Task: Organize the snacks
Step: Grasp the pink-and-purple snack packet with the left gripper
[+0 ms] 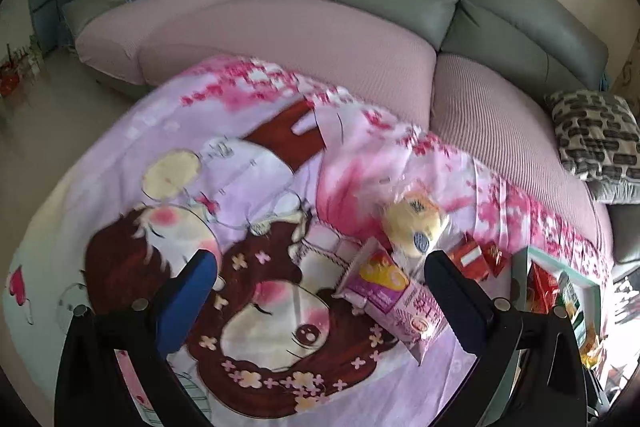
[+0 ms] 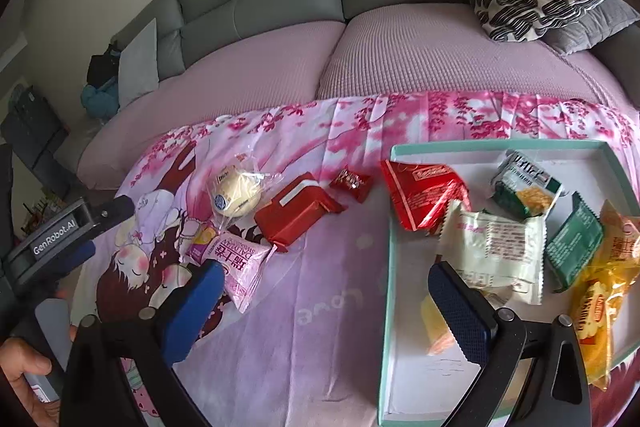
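Only in the right wrist view, snack-filled tray interior; both grippers wide, empty.

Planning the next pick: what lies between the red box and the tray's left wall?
In the right wrist view, one small red wrapped candy lies on the cloth between the red box and the tray; the rest is bare cloth.

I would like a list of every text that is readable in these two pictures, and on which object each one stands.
"GenRobot.AI": on the side of the left claw, seen in the right wrist view.
"DALIYUAN", upside down, with Chinese characters: on the pink snack packet.
"love", faint and upside down: on the printed cloth.
Print on the red packet, white packet, green packets and yellow bag: too small or blurred to read.
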The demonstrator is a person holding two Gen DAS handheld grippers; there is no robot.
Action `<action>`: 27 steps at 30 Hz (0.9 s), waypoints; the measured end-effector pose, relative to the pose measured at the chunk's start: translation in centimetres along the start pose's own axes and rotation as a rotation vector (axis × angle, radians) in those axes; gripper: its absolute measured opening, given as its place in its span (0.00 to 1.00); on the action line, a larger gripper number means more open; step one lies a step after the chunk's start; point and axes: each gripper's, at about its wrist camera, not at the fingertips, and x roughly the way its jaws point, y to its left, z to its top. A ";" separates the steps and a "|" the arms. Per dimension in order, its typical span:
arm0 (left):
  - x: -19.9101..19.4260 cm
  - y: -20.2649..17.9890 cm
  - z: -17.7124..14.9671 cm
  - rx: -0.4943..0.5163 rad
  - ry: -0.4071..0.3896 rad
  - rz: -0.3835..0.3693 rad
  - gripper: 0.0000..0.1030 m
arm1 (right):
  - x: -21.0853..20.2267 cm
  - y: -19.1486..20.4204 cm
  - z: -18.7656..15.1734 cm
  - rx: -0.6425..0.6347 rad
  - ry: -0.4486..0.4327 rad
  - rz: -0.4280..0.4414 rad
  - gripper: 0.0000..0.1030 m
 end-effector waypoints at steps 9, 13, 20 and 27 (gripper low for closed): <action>4.1 -2.2 -1.6 0.011 0.137 -0.086 1.00 | 2.5 0.4 -0.8 -0.040 0.058 -0.058 1.00; 5.3 -3.4 -2.2 0.030 0.170 -0.110 1.00 | 2.9 0.3 -1.0 -0.052 0.070 -0.080 1.00; 7.3 -4.5 -3.0 0.056 0.215 -0.087 1.00 | 3.2 0.1 -1.1 -0.053 0.075 -0.092 1.00; 8.0 -4.6 -3.6 0.060 0.235 -0.084 1.00 | 3.2 -0.1 -1.1 -0.052 0.075 -0.099 1.00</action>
